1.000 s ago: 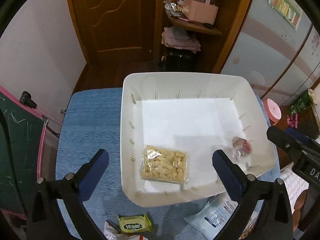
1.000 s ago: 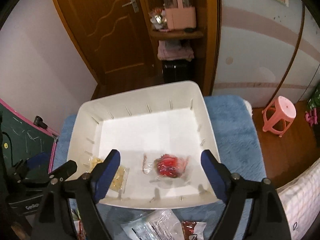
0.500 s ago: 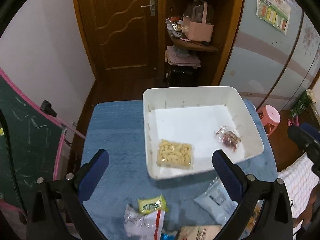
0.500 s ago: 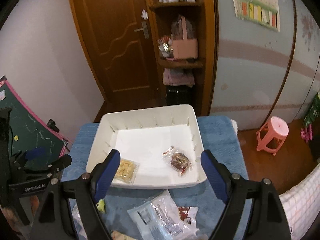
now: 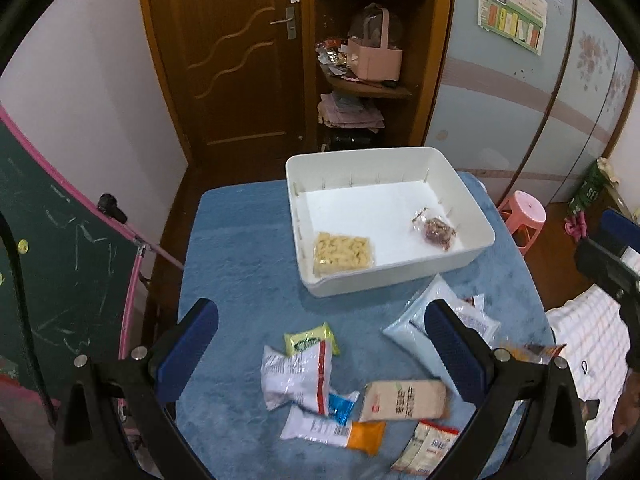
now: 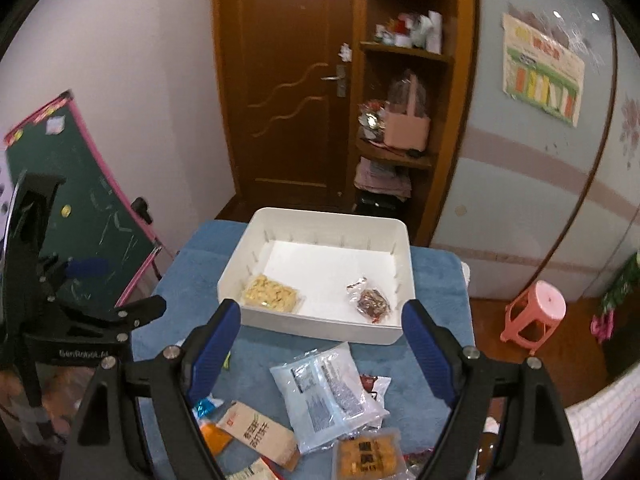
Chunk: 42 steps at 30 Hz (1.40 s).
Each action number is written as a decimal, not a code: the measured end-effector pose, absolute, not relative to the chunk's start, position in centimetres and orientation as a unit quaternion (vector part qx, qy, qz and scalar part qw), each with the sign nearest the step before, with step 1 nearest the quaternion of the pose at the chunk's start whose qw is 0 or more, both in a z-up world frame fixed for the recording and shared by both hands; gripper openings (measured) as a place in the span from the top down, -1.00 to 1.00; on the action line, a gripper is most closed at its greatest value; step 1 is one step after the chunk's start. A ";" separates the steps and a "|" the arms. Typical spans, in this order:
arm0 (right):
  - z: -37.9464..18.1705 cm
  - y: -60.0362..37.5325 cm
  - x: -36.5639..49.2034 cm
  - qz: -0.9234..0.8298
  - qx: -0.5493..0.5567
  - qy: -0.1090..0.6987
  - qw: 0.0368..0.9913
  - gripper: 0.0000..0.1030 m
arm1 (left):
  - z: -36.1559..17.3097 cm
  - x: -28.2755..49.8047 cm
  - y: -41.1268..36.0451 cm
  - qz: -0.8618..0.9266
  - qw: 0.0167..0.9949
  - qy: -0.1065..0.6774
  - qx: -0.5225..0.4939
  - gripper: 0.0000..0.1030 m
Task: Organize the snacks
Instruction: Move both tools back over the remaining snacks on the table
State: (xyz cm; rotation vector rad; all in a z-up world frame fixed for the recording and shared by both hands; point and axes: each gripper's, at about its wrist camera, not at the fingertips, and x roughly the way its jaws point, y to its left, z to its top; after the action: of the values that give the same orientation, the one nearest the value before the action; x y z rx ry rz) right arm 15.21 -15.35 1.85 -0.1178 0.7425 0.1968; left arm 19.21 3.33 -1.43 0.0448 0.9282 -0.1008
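Both grippers, left (image 5: 320, 344) and right (image 6: 320, 344), are now withdrawn from the white rectangular plastic bin (image 5: 400, 276), jaws spread wide, holding nothing

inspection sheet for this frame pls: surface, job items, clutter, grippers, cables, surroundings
Surface: blue textured cloth covering the table.
Job's things: white plastic bin holds a clear pack of yellow puffs and a clear wrapped reddish-brown snack, lying apart. Loose on the cloth: pale blue pouch, beige packet, small yellow-green packet, white packet with red stripe.
Clutter: nothing seen beyond the snacks.
Grippers: left gripper open, empty; right gripper open, empty.
Cables: nothing seen.
Surroundings: wooden door, pink stool, green chalkboard.
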 end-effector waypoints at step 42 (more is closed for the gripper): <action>-21.9 -13.0 3.4 0.265 -0.119 0.481 0.827 -0.62 | -23.0 10.5 9.2 0.108 0.789 0.563 -0.220 -0.91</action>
State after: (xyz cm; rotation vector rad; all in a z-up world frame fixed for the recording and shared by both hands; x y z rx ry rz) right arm 3.39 -12.95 -21.87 -0.2530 1.0212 0.5617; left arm 10.53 9.24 -22.96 -0.4738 1.2119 0.2318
